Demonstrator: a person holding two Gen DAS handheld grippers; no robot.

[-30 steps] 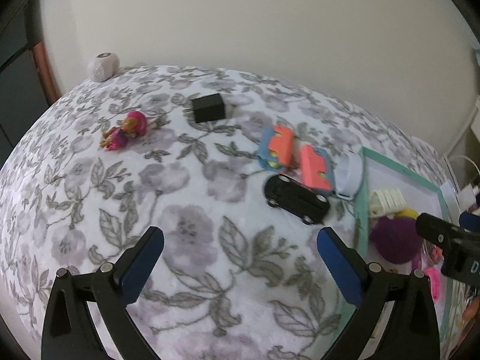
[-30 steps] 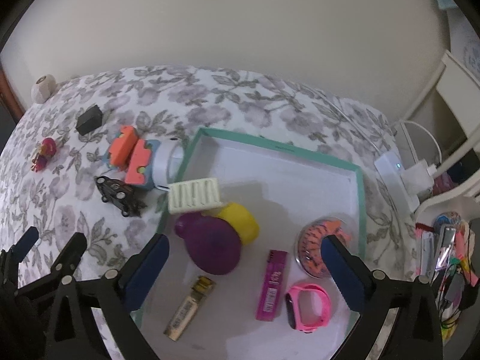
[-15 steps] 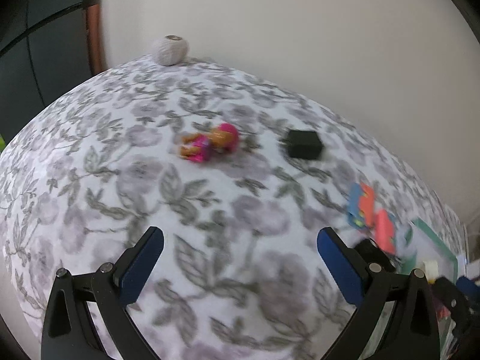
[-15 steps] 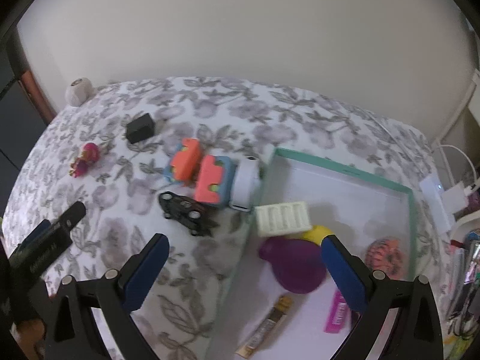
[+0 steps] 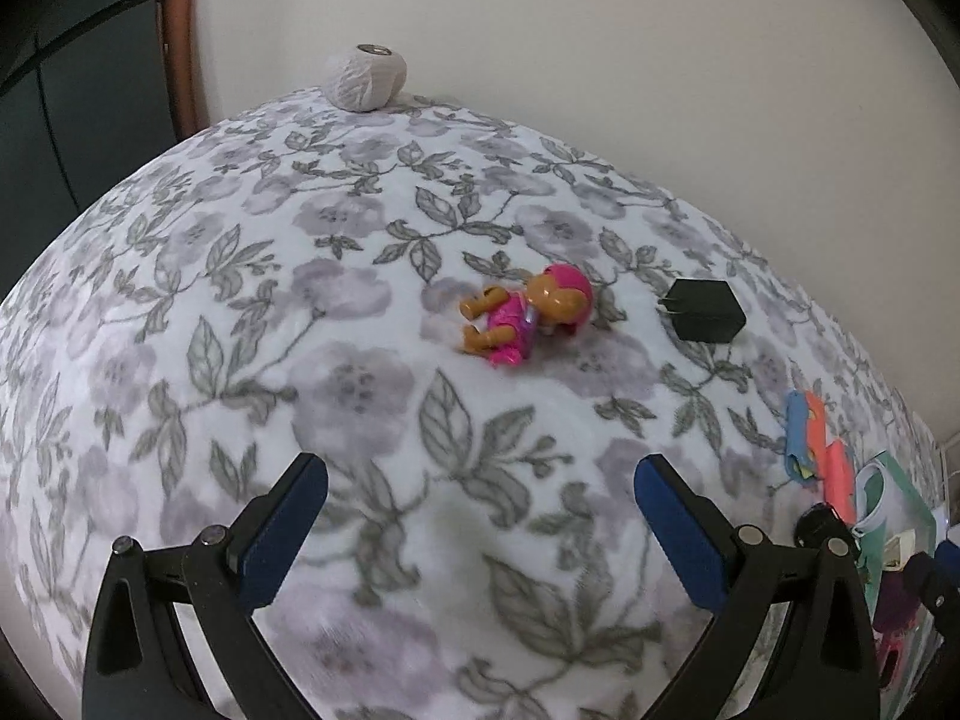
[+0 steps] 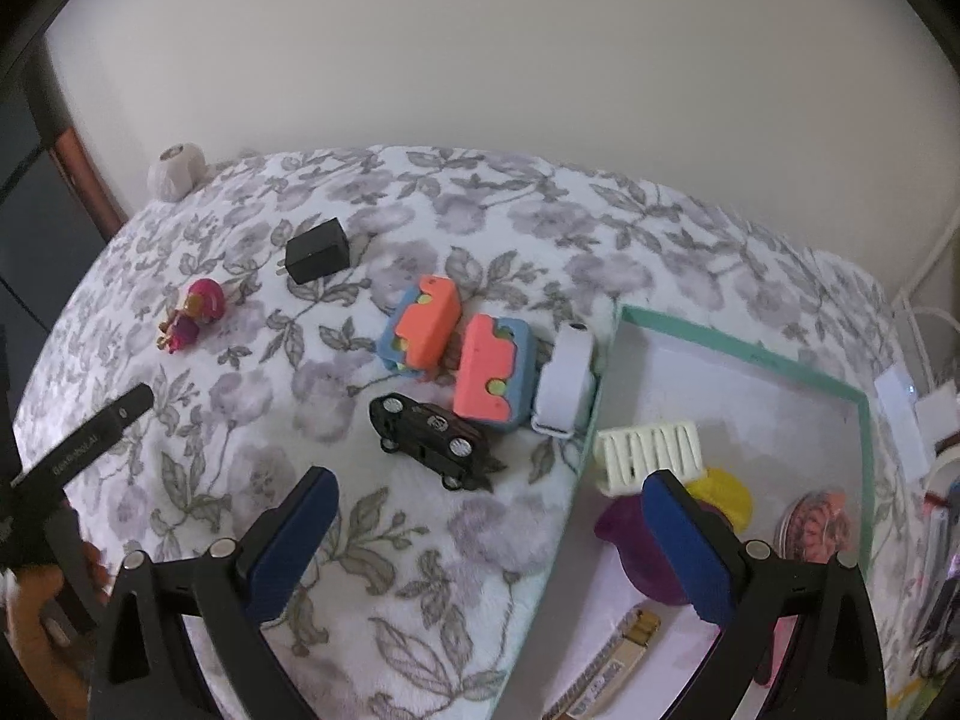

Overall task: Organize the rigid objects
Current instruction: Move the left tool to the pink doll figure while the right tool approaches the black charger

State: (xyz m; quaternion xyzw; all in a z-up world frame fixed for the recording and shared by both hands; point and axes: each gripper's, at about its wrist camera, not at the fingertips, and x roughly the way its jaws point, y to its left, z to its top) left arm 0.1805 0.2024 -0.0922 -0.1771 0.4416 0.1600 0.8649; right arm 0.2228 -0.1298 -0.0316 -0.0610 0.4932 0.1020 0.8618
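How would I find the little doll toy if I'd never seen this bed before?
Start at the flowery blanket and look left of the green-edged tray, past the black toy car and the orange-and-blue blocks. The doll lies alone on its side, near a black charger. It is the only bright pink figure with a round pink head.

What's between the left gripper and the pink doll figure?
Nothing: in the left wrist view, only bare floral blanket lies between the open left gripper and the pink doll figure. The black charger sits off to the doll's right.
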